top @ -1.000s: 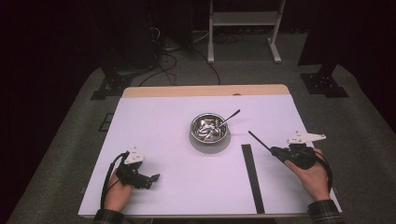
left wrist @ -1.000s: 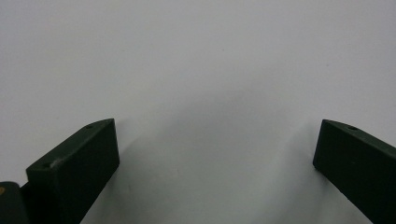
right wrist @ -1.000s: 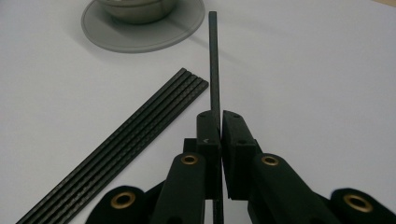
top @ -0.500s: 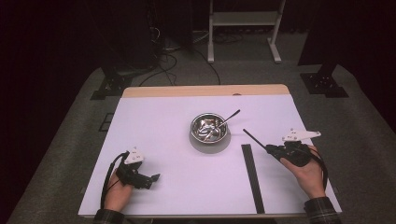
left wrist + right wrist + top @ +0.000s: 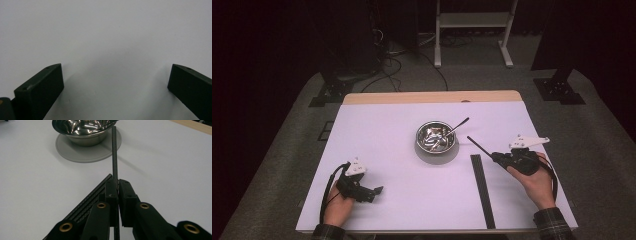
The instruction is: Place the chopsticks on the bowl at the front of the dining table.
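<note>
Holding the thin black rod [image 5: 114, 152] level, keep the right hand-held gripper [image 5: 503, 159] pinched firmly on its near end; the jaws are pressed together on it. The rod's far tip hangs just beside the rim of the shiny steel bowl [image 5: 436, 137], which sits on a grey round mat [image 5: 437, 154] mid-counter. Judged from this pose, you are carrying the rod toward the bowl, so guide the tip over the rim slowly and avoid striking the metal utensil [image 5: 455, 127] leaning inside. Keep clear of the long black ribbed strip [image 5: 482, 190] below. The left hand-held gripper [image 5: 371, 192] rests spread and empty on the white counter [image 5: 382, 135]. No brand, label or writing is legible
</note>
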Action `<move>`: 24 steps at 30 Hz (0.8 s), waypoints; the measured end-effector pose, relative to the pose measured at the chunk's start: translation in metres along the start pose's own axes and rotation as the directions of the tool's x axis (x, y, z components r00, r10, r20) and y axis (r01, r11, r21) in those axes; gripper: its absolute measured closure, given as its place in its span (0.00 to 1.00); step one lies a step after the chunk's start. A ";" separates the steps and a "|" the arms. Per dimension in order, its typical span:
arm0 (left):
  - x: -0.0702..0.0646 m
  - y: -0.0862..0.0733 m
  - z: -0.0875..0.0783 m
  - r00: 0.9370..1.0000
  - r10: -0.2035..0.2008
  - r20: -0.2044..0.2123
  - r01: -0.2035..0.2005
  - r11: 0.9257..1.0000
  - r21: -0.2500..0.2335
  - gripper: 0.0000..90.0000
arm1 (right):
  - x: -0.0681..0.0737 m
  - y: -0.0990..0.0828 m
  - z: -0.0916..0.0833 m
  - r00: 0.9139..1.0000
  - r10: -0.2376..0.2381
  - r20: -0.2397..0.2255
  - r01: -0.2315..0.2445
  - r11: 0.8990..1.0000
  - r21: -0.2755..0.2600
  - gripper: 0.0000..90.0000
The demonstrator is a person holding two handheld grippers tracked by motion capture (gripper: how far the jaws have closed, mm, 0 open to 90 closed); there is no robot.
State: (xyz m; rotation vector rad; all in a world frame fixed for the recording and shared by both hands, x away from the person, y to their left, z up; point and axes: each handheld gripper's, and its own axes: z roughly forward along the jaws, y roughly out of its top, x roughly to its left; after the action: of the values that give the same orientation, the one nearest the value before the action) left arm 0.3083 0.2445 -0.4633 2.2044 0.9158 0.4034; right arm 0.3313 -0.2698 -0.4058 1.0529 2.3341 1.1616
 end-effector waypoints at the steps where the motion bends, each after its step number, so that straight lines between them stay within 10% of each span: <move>1: 0.000 0.000 0.000 1.000 0.000 0.000 0.000 1.000 -0.001 0.00 | 0.000 0.001 0.001 1.000 -0.003 0.000 0.003 1.000 0.001 0.95; 24: 0.000 0.000 0.000 1.000 0.000 0.000 0.000 1.000 -0.001 0.00 | 0.008 0.020 0.016 0.999 -0.014 -0.032 0.014 1.000 -0.009 0.95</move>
State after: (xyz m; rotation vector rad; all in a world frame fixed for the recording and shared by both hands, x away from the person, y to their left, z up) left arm 0.3083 0.2445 -0.4633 2.2040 0.9151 0.4038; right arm 0.3447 -0.2476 -0.3993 1.0201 2.3549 1.1911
